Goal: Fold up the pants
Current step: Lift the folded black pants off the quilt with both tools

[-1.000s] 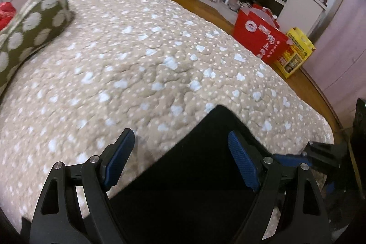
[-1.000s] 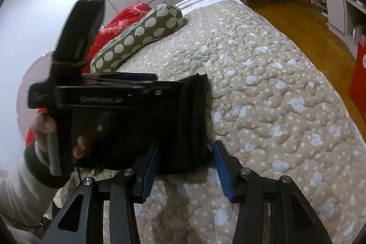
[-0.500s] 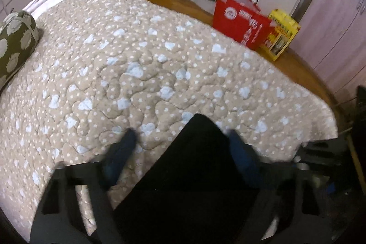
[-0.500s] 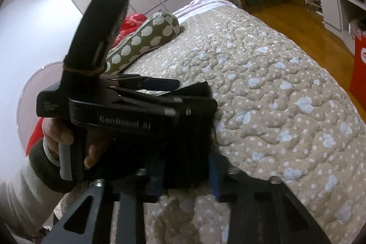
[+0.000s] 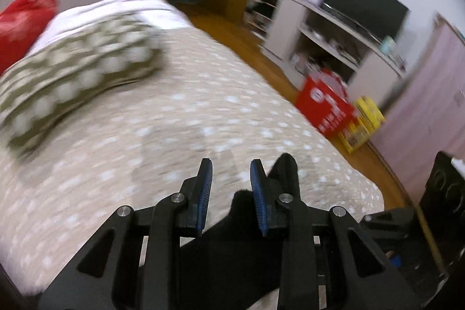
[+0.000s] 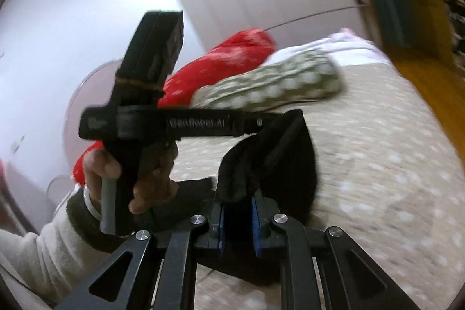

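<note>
Both grippers are closing: the right gripper (image 6: 239, 218) pinches a bunched edge of the black pants (image 6: 279, 153) between its pads, while the left gripper (image 5: 231, 195) has pants (image 5: 241, 252) low between its fingers, grip unclear, above the bed (image 5: 174, 130).

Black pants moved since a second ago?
Yes. The black pants have risen off the spotted quilt, their top edge now level with the green pillow.
</note>
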`<state>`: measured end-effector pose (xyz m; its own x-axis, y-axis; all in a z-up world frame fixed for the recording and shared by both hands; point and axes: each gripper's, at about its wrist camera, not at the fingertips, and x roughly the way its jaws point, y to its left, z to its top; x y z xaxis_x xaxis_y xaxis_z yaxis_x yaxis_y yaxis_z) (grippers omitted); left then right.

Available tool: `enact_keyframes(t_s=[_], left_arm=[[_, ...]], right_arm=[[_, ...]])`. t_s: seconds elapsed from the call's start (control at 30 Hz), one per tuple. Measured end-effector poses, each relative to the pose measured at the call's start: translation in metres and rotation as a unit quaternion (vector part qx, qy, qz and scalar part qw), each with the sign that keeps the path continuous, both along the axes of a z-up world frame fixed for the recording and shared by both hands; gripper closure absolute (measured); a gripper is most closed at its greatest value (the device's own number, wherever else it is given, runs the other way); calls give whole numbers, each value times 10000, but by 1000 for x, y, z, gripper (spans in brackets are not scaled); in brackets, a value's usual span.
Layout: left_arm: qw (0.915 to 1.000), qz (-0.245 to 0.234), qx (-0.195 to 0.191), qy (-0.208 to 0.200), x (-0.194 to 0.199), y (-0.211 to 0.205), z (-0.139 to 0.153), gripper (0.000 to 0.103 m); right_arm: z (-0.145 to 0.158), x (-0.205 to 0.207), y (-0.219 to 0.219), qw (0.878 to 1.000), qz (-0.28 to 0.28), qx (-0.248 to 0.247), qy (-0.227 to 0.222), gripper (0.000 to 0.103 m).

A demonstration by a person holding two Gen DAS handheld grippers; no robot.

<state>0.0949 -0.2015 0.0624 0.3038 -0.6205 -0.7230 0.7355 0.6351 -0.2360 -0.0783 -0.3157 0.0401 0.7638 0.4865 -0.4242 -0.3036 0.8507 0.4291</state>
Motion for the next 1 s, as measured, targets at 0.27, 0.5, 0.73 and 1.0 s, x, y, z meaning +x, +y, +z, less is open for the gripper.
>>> enact_keyframes(t_s=[0.27,0.5,0.73,1.0], left_arm=[[9844,1702,273,340,5,142,-40,77],[9748,2076,86,810,-17,177,-68,57],[9760,2066,191,665,-42,144,-78,47],[9645,2430,751,709,-45,128,-105,47]], right_arm=[[-70,58,130,9885,1200,-250,888,81],[-39,42,85,9894,1227,262,726,66],[-51,47,44,9920,119,-779,988,71],[-79,78,68,9867,213,-1184,1094,73]])
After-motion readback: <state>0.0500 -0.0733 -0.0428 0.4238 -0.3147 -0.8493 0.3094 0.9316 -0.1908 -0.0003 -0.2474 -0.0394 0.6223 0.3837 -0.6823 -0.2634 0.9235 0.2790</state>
